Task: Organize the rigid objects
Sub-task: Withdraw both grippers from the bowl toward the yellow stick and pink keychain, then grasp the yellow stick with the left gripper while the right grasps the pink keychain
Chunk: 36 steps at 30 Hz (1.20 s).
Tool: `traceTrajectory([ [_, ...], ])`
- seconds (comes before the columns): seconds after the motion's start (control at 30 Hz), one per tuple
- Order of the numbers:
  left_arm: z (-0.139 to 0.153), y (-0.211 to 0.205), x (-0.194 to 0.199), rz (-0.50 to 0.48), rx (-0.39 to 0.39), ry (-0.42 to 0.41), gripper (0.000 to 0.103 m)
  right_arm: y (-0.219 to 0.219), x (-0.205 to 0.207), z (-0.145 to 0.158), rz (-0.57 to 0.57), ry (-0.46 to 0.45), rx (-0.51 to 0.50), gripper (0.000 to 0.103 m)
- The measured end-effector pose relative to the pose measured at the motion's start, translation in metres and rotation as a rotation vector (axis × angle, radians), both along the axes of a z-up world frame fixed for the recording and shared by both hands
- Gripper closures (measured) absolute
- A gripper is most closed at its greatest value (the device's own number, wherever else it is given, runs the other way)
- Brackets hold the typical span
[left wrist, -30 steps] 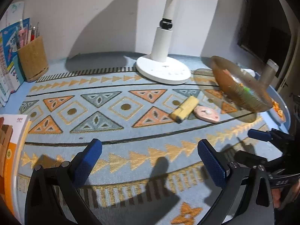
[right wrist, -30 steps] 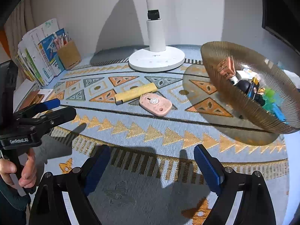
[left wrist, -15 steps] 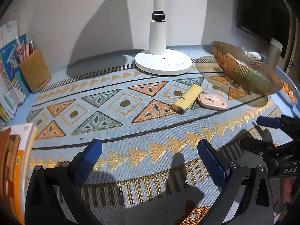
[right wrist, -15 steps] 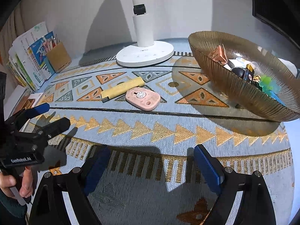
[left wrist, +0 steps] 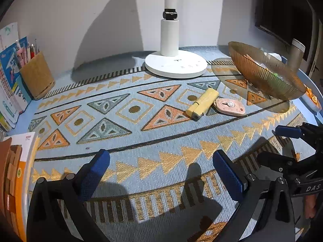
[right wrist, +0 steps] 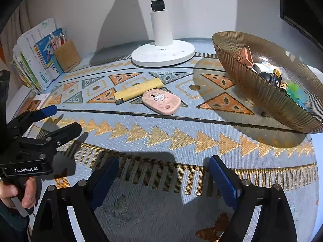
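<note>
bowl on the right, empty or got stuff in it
Not empty. The ribbed brown bowl holds several small items: an orange block, a dark piece, something green.

Utility knife (right wrist: 138,91) just behind-left of card (right wrist: 161,102), lamp base (right wrist: 163,53) behind, bowl (right wrist: 262,92) right

Both fisheye views are sharply focused and brightly lit from above. Hard dark shadows are cast behind the lamp (left wrist: 175,60) onto the wall (left wrist: 90,16) and beneath the bowl (right wrist: 268,92). Straight lines are bent near the edges, and the corners are blacked out.
</note>
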State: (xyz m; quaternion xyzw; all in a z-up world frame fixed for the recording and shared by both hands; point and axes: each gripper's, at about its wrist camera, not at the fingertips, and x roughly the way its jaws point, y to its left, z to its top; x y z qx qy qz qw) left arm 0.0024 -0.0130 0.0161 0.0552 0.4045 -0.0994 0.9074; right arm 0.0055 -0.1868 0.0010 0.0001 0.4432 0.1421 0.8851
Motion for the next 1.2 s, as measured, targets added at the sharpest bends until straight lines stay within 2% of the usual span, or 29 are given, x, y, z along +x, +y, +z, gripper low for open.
traceTrajectory([
  [0.1,-0.002,-0.003,0.01,-0.081,-0.025,0.077,0.001,-0.001,0.016,0.002,0.043,0.052,0.021,0.013],
  [0.17,0.003,-0.007,0.017,-0.116,-0.002,0.08,0.001,0.003,0.033,0.005,0.076,0.085,-0.012,0.013],
  [0.3,0.009,-0.011,0.045,-0.171,0.0,0.082,0.001,0.015,0.069,0.003,0.106,0.061,-0.08,0.014],
  [0.37,0.004,-0.012,0.06,-0.193,-0.018,0.108,0.002,0.022,0.082,-0.003,0.108,0.038,-0.133,0.014],
  [0.4,0.002,-0.016,0.067,-0.22,-0.03,0.113,0.002,0.027,0.086,-0.004,0.137,0.008,-0.151,0.017],
  [0.47,0.0,-0.026,0.077,-0.261,0.002,0.112,0.002,0.03,0.089,-0.001,0.19,-0.021,-0.134,0.035],
  [0.5,-0.003,-0.031,0.081,-0.283,0.01,0.118,0.002,0.031,0.089,0.0,0.204,-0.03,-0.139,0.052],
  [0.53,-0.005,-0.036,0.086,-0.32,0.0,0.133,0.002,0.03,0.088,0.001,0.208,-0.034,-0.141,0.056],
  [0.63,-0.013,-0.047,0.098,-0.329,-0.002,0.145,0.004,0.011,0.08,0.003,0.14,-0.011,-0.116,0.063],
  [0.67,-0.015,-0.051,0.101,-0.334,-0.002,0.151,0.014,0.004,0.073,0.004,0.113,-0.003,-0.121,0.064],
  [0.7,-0.018,-0.059,0.103,-0.336,0.011,0.14,0.014,-0.003,0.065,0.005,0.084,0.01,-0.114,0.064],
  [0.73,-0.019,-0.065,0.103,-0.342,0.037,0.124,0.027,-0.012,0.054,0.006,0.054,0.021,-0.09,0.065],
  [0.77,-0.015,-0.074,0.1,-0.378,0.034,0.109,0.058,-0.019,0.045,0.006,0.026,0.026,-0.076,0.065],
  [0.8,-0.012,-0.08,0.097,-0.395,0.032,0.111,0.073,-0.026,0.035,0.006,-0.009,0.028,-0.064,0.065],
  [0.83,-0.01,-0.085,0.093,-0.378,0.054,0.112,0.083,-0.032,0.022,0.006,-0.042,0.016,-0.059,0.065],
  [0.9,-0.007,-0.085,0.082,-0.333,0.069,0.096,0.083,-0.038,0.005,0.006,-0.082,0.001,-0.063,0.065],
  [1.03,0.001,-0.058,0.042,-0.191,0.001,0.101,0.083,-0.044,-0.013,0.006,-0.11,-0.004,-0.022,0.065],
  [1.2,-0.001,-0.028,0.005,-0.072,-0.111,0.083,0.083,-0.033,-0.017,0.005,-0.111,-0.027,-0.07,0.065],
])
